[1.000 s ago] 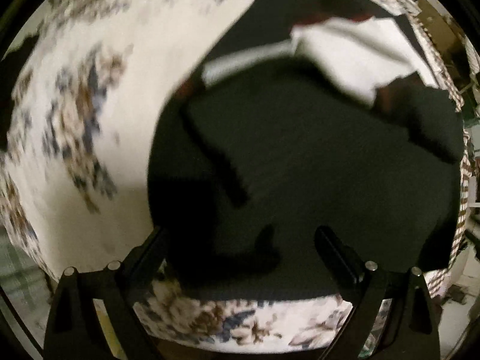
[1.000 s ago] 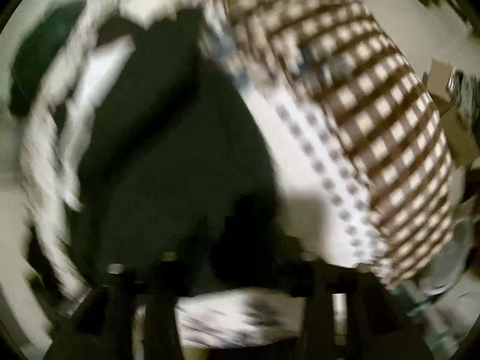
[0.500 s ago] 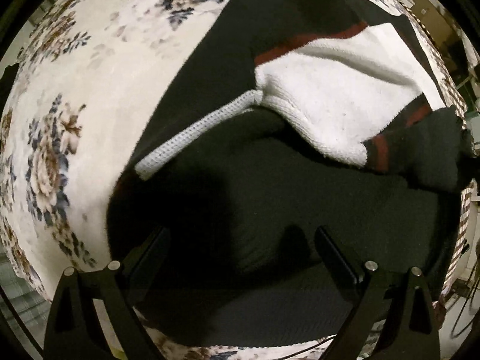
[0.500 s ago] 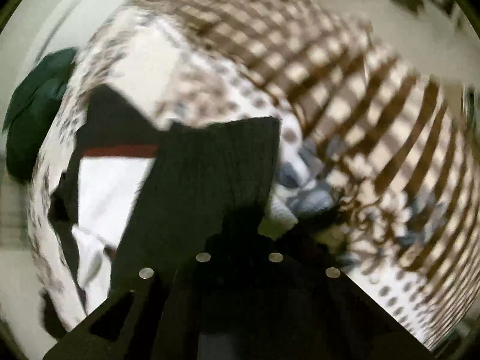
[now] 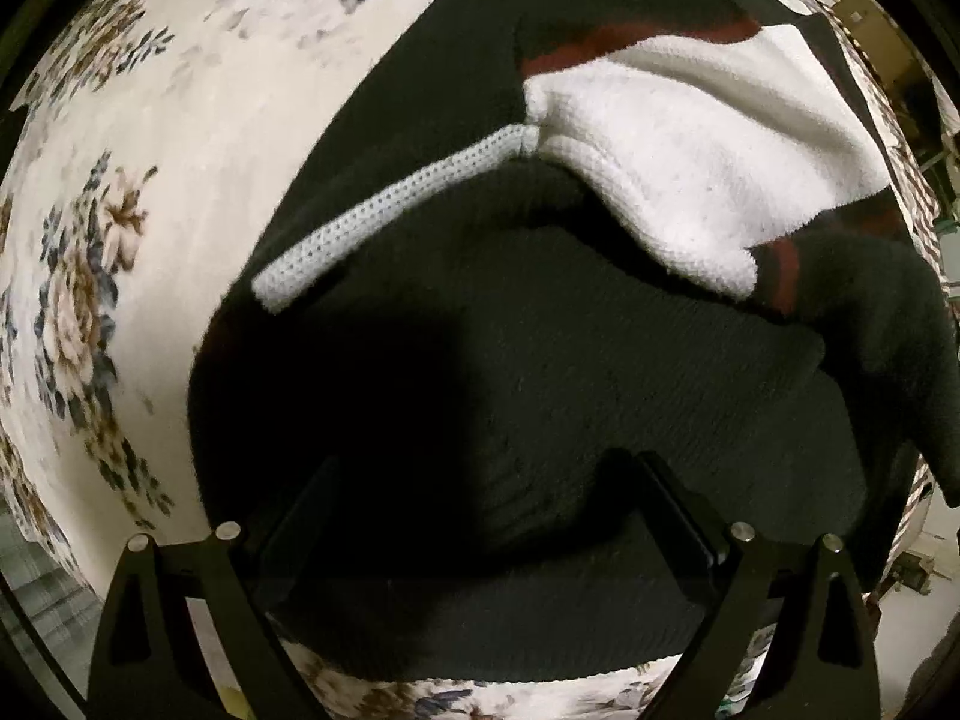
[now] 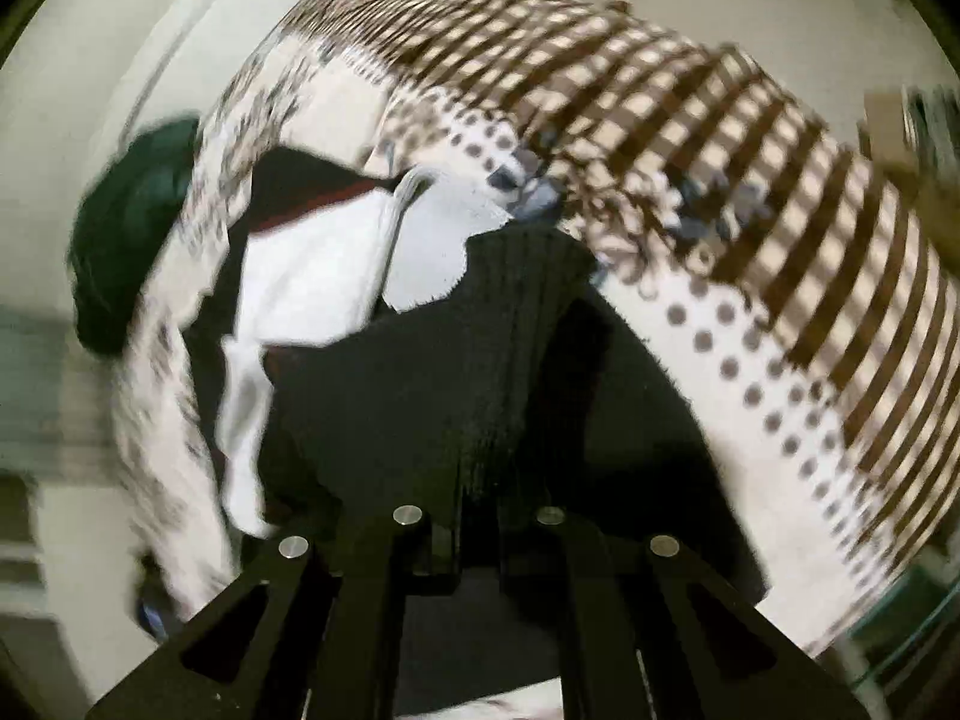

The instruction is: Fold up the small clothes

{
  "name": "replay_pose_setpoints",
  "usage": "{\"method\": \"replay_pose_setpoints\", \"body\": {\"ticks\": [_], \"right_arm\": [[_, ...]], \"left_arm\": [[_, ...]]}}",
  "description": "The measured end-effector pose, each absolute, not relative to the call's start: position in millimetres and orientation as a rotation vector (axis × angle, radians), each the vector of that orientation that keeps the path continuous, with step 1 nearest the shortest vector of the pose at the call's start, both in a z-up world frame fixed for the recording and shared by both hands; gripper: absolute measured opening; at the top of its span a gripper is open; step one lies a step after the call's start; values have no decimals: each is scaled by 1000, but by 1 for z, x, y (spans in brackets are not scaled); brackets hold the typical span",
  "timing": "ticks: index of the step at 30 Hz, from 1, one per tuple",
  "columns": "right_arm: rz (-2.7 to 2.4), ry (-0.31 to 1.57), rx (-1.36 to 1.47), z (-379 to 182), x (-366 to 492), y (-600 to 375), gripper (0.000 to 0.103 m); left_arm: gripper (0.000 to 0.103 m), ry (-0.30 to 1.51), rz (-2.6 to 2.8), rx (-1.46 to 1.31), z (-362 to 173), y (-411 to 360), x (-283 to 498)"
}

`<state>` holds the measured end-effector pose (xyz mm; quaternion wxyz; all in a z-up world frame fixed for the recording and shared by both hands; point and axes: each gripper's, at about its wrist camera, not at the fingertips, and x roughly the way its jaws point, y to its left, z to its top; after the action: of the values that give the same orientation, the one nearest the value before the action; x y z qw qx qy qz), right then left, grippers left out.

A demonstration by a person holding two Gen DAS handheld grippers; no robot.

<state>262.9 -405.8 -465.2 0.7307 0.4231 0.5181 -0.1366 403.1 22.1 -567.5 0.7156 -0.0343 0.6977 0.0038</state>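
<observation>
So, quick rundown of where this fold stands:

right claw [image 6: 477,516]: a second ago its jaws stood apart over the dark cloth; now they're pinched together on a ridge of the black garment [image 6: 480,372], and the fabric tents up toward the camera. The grab looks done.

left claw [image 5: 474,504]: jaws wide apart, hanging straight over the black garment [image 5: 570,372] with nothing between them. It has drifted across and settled lower since a second ago, when the view was a blur; the last half second it barely budges. Can't tell if the tips touch the cloth.

where the garment is: spread on the floral bedspread [image 5: 198,120], black knit with a white panel [image 5: 708,138], a dark red stripe [image 5: 630,39] and a white knit strip [image 5: 390,204] running diagonally across it. The near hem lies flat just below the left claw.

background: a brown checked cover [image 6: 750,138] lies further back, and there's a dark green bundle [image 6: 132,240] at the far left edge in the right wrist view.

what it means: my read is the right side now has an edge in hand and is starting to lift it for a fold-over, while the left waits to pin or grab the other side.

watch out: the pinch looks thin, so the knit could slip if pulled fast.
</observation>
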Motion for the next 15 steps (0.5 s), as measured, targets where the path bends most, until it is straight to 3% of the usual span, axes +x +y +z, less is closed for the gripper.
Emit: {"method": "replay_pose_setpoints", "body": {"ticks": [3, 9, 12, 15], "right_arm": [[-334, 1088, 820, -440, 262, -396, 8], [-86, 878, 154, -363, 282, -316, 8], [166, 865, -377, -383, 248, -254, 8], [328, 968, -706, -434, 210, -233, 8]], "left_arm": [[98, 1538, 9, -85, -565, 26, 396], [98, 1519, 19, -126, -559, 34, 394], [98, 1531, 26, -169, -563, 42, 392], [98, 1543, 40, -209, -569, 53, 386]]}}
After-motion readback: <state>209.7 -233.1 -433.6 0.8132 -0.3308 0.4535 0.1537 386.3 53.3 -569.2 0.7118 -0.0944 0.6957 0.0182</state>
